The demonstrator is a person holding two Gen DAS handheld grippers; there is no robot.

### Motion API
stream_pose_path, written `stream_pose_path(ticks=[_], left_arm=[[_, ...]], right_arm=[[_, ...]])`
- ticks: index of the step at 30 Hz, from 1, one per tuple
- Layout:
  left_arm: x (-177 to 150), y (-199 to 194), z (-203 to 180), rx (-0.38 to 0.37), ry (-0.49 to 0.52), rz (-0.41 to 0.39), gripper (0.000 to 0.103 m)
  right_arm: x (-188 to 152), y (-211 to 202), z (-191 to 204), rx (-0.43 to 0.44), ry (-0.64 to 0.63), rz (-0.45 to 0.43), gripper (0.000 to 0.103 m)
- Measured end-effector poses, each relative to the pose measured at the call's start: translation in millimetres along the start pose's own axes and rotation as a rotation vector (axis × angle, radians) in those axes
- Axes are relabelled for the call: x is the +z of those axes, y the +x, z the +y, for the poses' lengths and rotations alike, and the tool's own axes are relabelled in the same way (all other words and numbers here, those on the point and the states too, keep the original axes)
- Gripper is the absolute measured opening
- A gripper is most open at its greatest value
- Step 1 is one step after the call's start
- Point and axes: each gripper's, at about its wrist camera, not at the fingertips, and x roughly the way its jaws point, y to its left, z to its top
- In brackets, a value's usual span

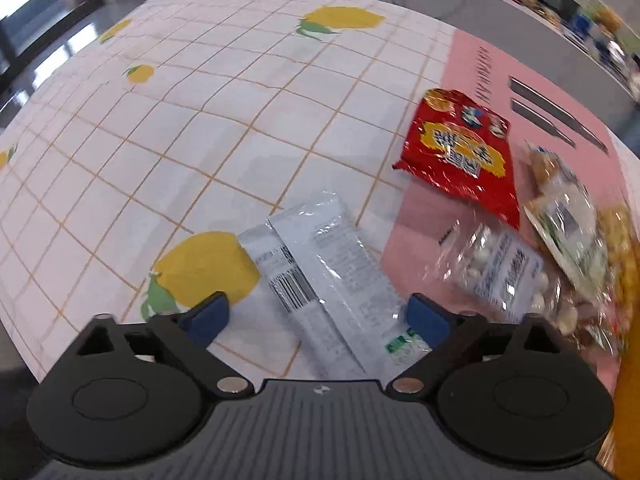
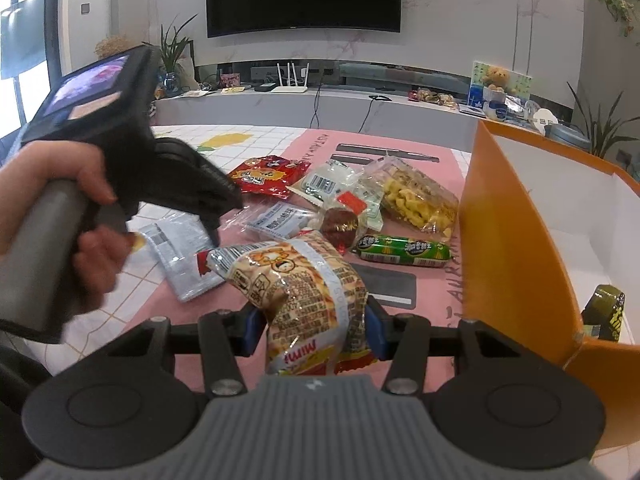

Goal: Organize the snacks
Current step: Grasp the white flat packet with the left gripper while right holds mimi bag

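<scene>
Your left tongs stand wide apart over the silver-white foil snack sachet, which lies flat on the lemon-print gridded table beside the pink mat — pads not touching it. Your right tongs are clamped on the crinkled orange-and-cream printed snack bag, held above the mat. The open orange cardboard box sits just to their right — a dark green packet lies inside. Red snack bag and other packets lie on the mat.
</scene>
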Motion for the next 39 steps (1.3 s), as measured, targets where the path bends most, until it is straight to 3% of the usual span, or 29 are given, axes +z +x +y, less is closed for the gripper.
stream_pose_path(ticks=[3, 7, 10, 21, 22, 23, 24, 28, 29, 30, 32, 35, 39], left_arm=[[-9, -11, 6, -0.072, 0.113, -0.005, 0.072], [-27, -18, 12, -0.164, 0.314, 0.0, 0.069], [-36, -23, 12, -0.218, 0.403, 0.0, 0.067], [-43, -33, 2, -0.246, 0.416, 0.0, 0.057], [-43, -34, 4, -0.249, 0.406, -0.005, 0.043], [-41, -37, 6, -0.248, 0.391, -0.023, 0.014], [-38, -38, 8, -0.25, 0.375, -0.023, 0.003], [-31, -30, 18, -0.28, 0.303, 0.035, 0.008], [-31, -30, 17, -0.266, 0.308, 0.03, 0.023], [-31, -30, 16, -0.247, 0.309, 0.03, 0.049], [-31, -27, 16, -0.238, 0.282, 0.061, 0.077], [-33, -27, 10, -0.277, 0.259, 0.07, 0.08], [-42, -37, -11, -0.284, 0.343, 0.045, 0.082]], right_arm=[[0, -4, 0, 0.005, 0.004, -0.007, 0.049], [0, -6, 1, 0.003, -0.005, -0.013, 0.049], [1, -6, 1, 0.003, -0.005, -0.016, 0.049], [3, -6, -4, -0.006, 0.015, -0.025, 0.049], [3, -7, -4, -0.004, 0.016, -0.027, 0.049], [4, -7, -5, -0.002, 0.017, -0.028, 0.049], [3, -8, -4, 0.0, 0.016, -0.029, 0.049], [2, -5, -3, 0.005, 0.012, -0.017, 0.049], [2, -5, -3, 0.006, 0.014, -0.013, 0.049], [1, -5, -3, 0.007, 0.016, -0.01, 0.049], [2, -4, -3, 0.008, 0.016, -0.008, 0.049], [2, -4, -3, 0.01, 0.019, -0.007, 0.049], [2, -5, -5, -0.001, 0.028, -0.011, 0.049]])
